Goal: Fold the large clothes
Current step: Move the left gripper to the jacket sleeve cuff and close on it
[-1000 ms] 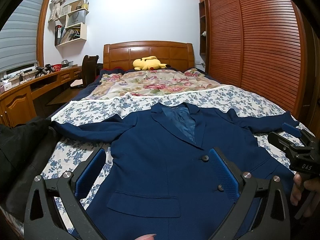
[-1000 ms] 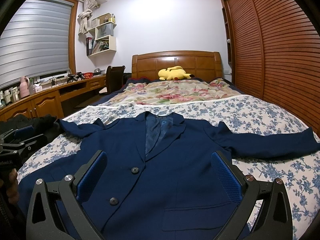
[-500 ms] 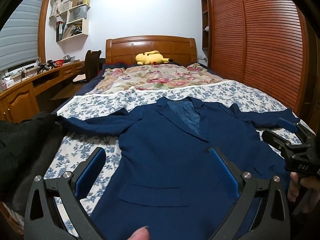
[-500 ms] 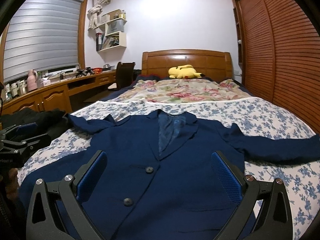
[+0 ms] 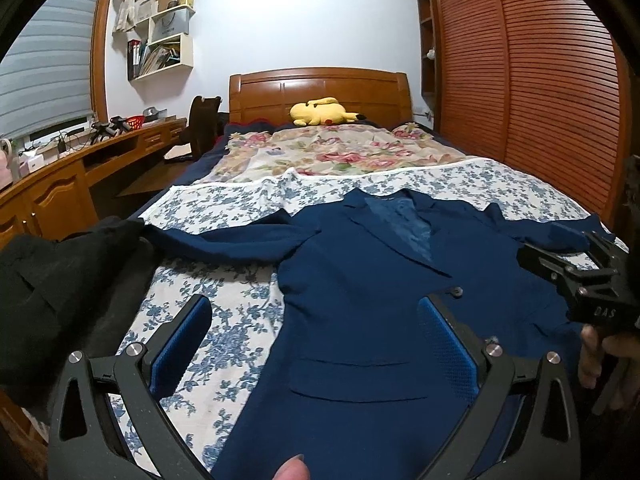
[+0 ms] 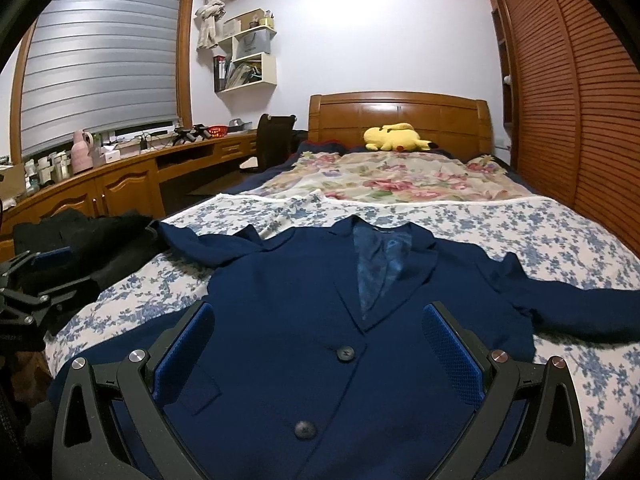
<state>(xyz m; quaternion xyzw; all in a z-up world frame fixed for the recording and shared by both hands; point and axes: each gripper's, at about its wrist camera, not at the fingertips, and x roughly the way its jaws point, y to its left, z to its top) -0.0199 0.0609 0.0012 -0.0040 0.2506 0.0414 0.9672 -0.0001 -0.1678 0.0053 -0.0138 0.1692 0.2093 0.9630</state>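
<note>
Item: navy blazer (image 6: 320, 340), face up, buttoned, sleeves spread, filling the lower centre of both frames on the floral bedspread (image 6: 540, 232). My left gripper (image 5: 316, 344) and my right gripper (image 6: 318, 344): both spread wide, holding nothing. Black garment (image 5: 52, 280), left edge.

Navy blazer (image 6: 320, 340) lies face-up, sleeves spread, buttoned.
</note>
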